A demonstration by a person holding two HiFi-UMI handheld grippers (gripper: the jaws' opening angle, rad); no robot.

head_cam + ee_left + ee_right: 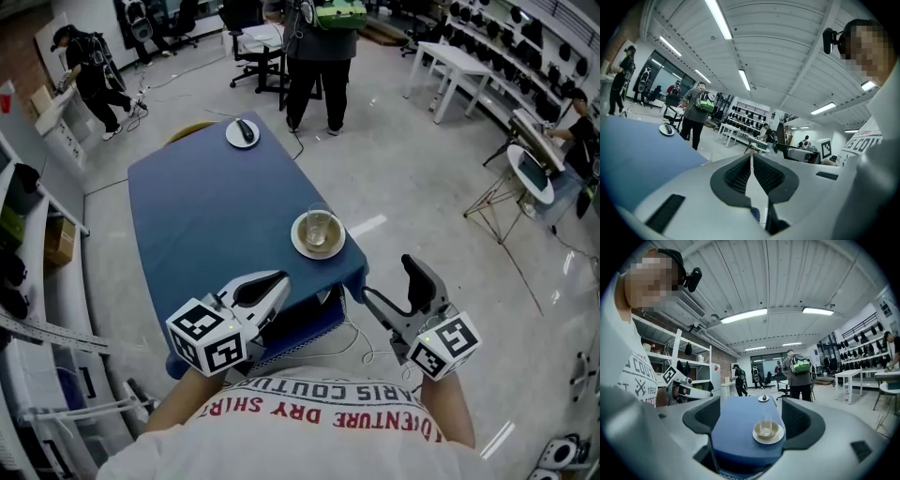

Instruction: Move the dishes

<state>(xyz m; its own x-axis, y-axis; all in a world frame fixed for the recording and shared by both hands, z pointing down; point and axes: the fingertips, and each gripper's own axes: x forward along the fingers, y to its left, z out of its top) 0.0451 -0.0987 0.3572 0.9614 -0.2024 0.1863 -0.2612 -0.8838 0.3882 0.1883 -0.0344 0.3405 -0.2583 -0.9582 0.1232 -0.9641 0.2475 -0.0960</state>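
Nothing is lifted yet, as I read it: both grippers hang just off the near edge of the blue worktop [216, 216]. The right gripper [392, 283] has its fingers spread wide and empty, framing the near plate [757, 437] (a glass stands on it) at the near right corner. The left gripper [267, 287] has its fingers pressed together on nothing. A second plate [231, 134] lies at the far end. Next, I'd say, the right one must reach forward and close on the near plate's rim.
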